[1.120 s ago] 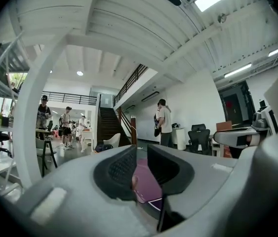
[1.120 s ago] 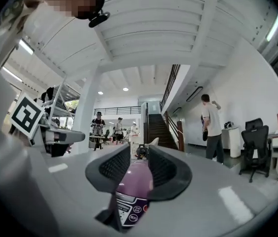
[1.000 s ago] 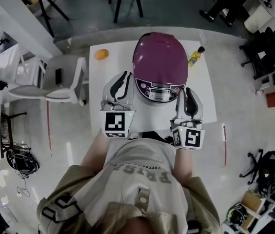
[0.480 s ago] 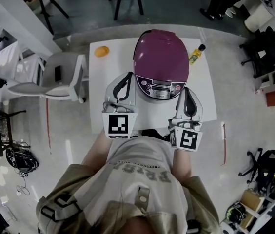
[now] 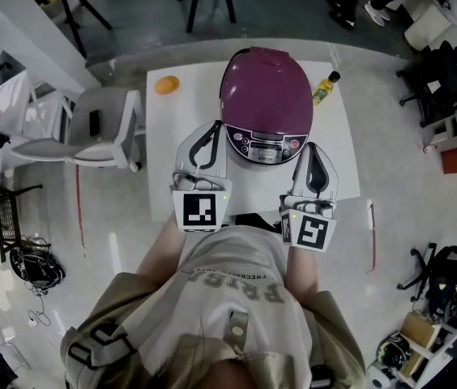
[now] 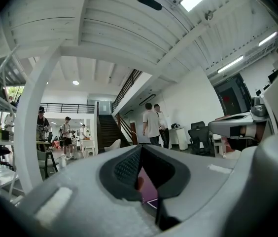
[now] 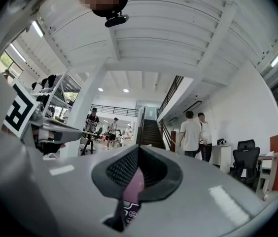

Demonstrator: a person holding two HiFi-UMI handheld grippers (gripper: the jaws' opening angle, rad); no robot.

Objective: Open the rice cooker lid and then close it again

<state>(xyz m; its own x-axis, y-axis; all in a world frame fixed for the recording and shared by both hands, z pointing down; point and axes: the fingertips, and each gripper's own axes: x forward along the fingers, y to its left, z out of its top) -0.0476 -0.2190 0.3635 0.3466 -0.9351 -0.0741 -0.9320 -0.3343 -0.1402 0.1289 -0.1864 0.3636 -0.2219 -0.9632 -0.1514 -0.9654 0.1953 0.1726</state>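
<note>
Now, the purple domed rice cooker (image 5: 266, 96) sits in the middle of the white table (image 5: 168, 136), set back toward the far edge, with its silver control panel (image 5: 266, 146) turned to the near edge. That makes sense, as the front catch faces the person. The lid (image 5: 266, 83) is down flat on the body with no gap showing.

The left gripper (image 5: 211, 128) hovers over the table just beside the cooker's front-left, and the right gripper (image 5: 309, 151) mirrors it at the front-right. They flank the panel, close to the body; whether either touches it I cannot tell. Both claws are clenched on nothing. In the left gripper view the pads (image 6: 129, 167) meet, with only a sliver of purple showing past them, and the right gripper view shows the same (image 7: 124, 169). Closed tips make a blunt pusher, I'd judge, good for a release button or for pressing a lid home.

A shut lid with both tools at the front fits either the moment before the catch is pressed or the moment just after the lid has been pushed back down; the pictures cannot separate them.

An orange fruit (image 5: 166, 85) sits by the far-left corner and a yellow bottle with a dark cap (image 5: 324, 90) near the far-right corner, both clear of the lid's swing.
</note>
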